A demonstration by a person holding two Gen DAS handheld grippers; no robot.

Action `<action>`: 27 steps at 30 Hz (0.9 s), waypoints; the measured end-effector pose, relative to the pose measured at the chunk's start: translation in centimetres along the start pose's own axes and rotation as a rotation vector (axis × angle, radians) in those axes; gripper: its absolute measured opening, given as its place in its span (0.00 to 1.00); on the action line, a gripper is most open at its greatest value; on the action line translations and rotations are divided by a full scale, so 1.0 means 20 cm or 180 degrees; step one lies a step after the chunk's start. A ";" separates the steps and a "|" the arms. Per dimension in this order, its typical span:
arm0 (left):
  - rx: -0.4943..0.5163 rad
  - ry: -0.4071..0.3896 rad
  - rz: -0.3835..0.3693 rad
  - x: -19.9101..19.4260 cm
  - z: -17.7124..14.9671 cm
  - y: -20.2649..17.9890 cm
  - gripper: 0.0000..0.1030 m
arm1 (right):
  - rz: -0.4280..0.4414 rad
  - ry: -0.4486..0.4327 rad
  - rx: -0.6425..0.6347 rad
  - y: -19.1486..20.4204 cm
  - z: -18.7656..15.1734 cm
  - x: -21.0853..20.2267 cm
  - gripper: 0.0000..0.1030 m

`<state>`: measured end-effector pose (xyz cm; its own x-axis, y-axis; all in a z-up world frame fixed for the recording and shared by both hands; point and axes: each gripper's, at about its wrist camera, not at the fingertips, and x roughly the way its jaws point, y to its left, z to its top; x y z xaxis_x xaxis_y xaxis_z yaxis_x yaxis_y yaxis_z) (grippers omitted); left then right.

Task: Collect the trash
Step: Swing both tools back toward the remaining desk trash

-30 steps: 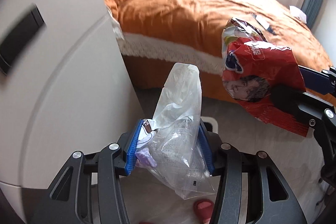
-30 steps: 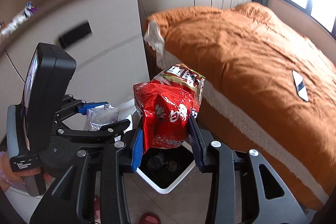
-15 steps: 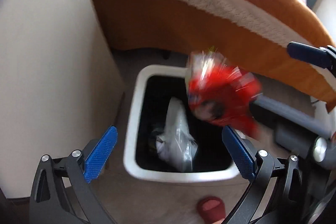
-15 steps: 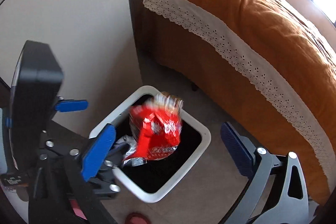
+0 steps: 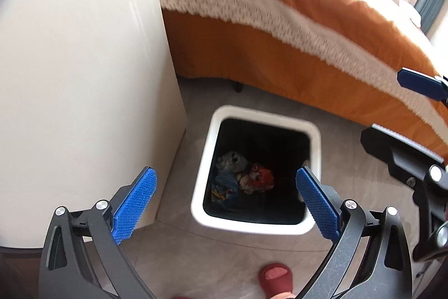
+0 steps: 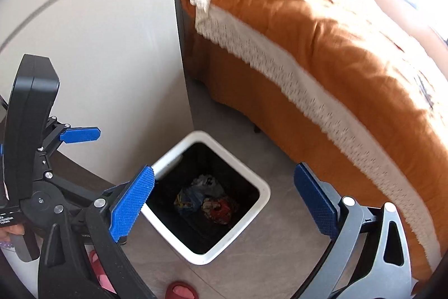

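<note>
In the left wrist view the left gripper (image 5: 224, 198) stands with its jaws spread wide; they have just been opening, and nothing lies between the blue pads (image 5: 134, 205). Through the gap, at lower centre of the frame, sits the white trash bin (image 5: 201, 175) on the grey floor (image 5: 196, 251), its black inside open to the camera. At the bottom of the bin lies the trash: a crumpled red snack bag (image 5: 260, 177) to the right, a clear plastic bag (image 5: 231, 161) at upper left of the heap, and a bluish wrapper (image 5: 225, 187) below it.

In the right wrist view the right gripper (image 6: 224, 199) is likewise spread wide, its jaws having just been opening, and it holds nothing. The same bin (image 6: 260, 203) lies between and below its pads, turned corner-on, with the red bag (image 6: 221, 210) and the pale bags beside it on the bottom.

Further out, a white cabinet (image 5: 84, 60) fills the left of both frames, its corner just beside the bin. The bed with its orange cover (image 5: 308, 4) and white lace trim (image 6: 280, 66) runs across the upper right. A red slipper (image 5: 275, 278) shows at the bottom edge. The left gripper's black body appears at the left of the right wrist view.
</note>
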<state>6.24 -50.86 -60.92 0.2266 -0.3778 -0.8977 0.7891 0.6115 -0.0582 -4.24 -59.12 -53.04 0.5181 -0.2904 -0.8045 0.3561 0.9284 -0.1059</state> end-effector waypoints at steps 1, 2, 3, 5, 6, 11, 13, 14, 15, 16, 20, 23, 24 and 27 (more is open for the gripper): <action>0.0008 -0.0024 0.0021 -0.06 0.01 0.00 0.96 | 0.0016 -0.0017 0.0014 0.00 0.03 -0.05 0.97; 0.0014 -0.0050 0.0035 -0.10 0.03 0.00 0.96 | 0.0022 -0.0030 0.0017 0.00 0.05 -0.08 0.97; 0.0022 -0.0088 0.0046 -0.18 0.06 -0.01 0.96 | 0.0021 -0.0059 0.0017 0.00 0.07 -0.13 0.97; 0.0024 -0.0145 0.0088 -0.28 0.09 -0.01 0.96 | 0.0032 -0.0112 0.0010 0.01 0.14 -0.24 0.97; 0.0020 -0.0181 0.0086 -0.36 0.12 -0.01 0.96 | 0.0037 -0.0147 0.0010 0.02 0.16 -0.29 0.97; -0.0061 -0.0411 0.0142 -0.72 0.23 0.00 0.96 | 0.0041 -0.0406 -0.0031 0.06 0.35 -0.62 0.97; -0.0082 -0.0525 0.0216 -0.89 0.27 0.02 0.96 | 0.0047 -0.0579 -0.0030 0.07 0.43 -0.77 0.97; -0.0088 -0.0572 0.0257 -0.96 0.29 0.02 0.96 | 0.0062 -0.0662 -0.0039 0.08 0.46 -0.85 0.97; -0.0099 -0.0618 0.0279 -1.03 0.30 0.03 0.96 | 0.0087 -0.0763 -0.0060 0.10 0.51 -0.94 0.97; -0.0135 -0.0677 0.0296 -1.12 0.32 0.04 0.96 | 0.0097 -0.0835 -0.0080 0.10 0.54 -0.99 0.97; -0.0310 -0.0877 0.0366 -1.45 0.36 0.09 0.96 | 0.0158 -0.1210 -0.0184 0.17 0.68 -1.26 0.97; -0.0413 -0.1000 0.0576 -1.67 0.38 0.16 0.96 | 0.0235 -0.1369 -0.0245 0.22 0.77 -1.38 0.97; -0.0442 -0.1028 0.0639 -1.72 0.38 0.18 0.96 | 0.0272 -0.1429 -0.0280 0.25 0.81 -1.43 0.97; -0.0591 -0.1151 0.0842 -1.92 0.36 0.30 0.96 | 0.0397 -0.1548 -0.0382 0.35 0.90 -1.54 0.97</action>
<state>6.37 -37.75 -23.63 0.6157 -0.3898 -0.6848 0.5697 0.8206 0.0452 -3.67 -47.85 -18.49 0.8628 -0.2233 -0.4535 0.1914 0.9747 -0.1157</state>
